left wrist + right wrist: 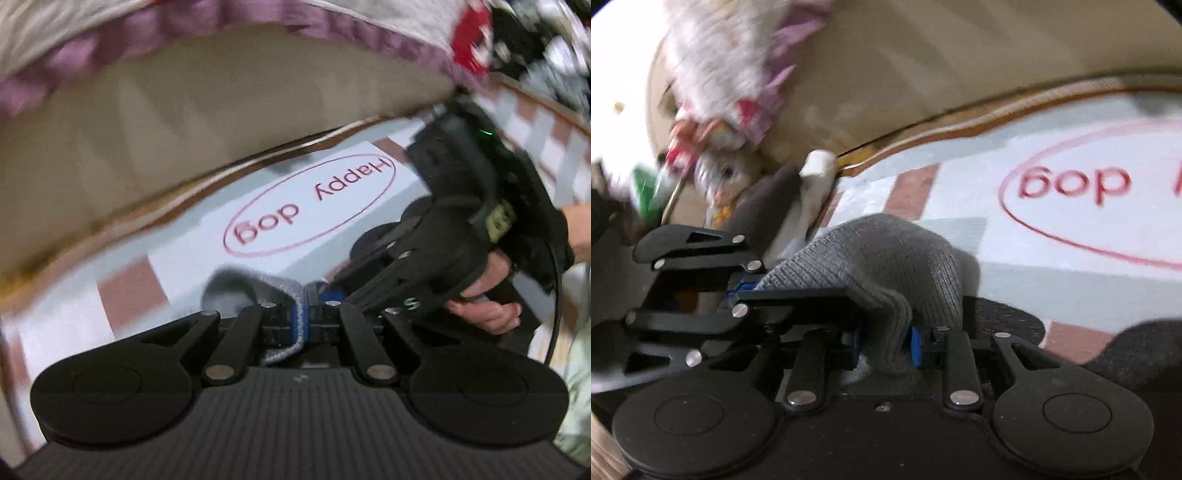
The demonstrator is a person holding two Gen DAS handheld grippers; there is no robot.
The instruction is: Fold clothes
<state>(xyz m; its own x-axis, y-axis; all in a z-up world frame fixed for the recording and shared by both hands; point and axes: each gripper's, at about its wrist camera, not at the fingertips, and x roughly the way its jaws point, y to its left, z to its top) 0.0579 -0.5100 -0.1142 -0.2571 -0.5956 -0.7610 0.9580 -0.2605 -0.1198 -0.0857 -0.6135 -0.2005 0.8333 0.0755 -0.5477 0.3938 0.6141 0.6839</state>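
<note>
A small grey knit garment (886, 254), like a sock, hangs between both grippers just above a white mat with pink squares (147, 254). My left gripper (302, 319) is shut on one ribbed end of it (236, 291). My right gripper (886, 341) is shut on the other end, with the knit bunched over its fingers. The right gripper also shows in the left wrist view (328, 290), meeting the left one tip to tip. The left gripper shows in the right wrist view (738, 291) at the left.
The mat carries a red oval (310, 206) with the words "Happy dog". A beige sofa base (184, 122) with a purple-edged blanket (332, 29) stands behind. Dark and white folded cloth (798, 206) and a plush toy (720, 173) lie at the left. Dark fabric (1137, 350) lies at the right.
</note>
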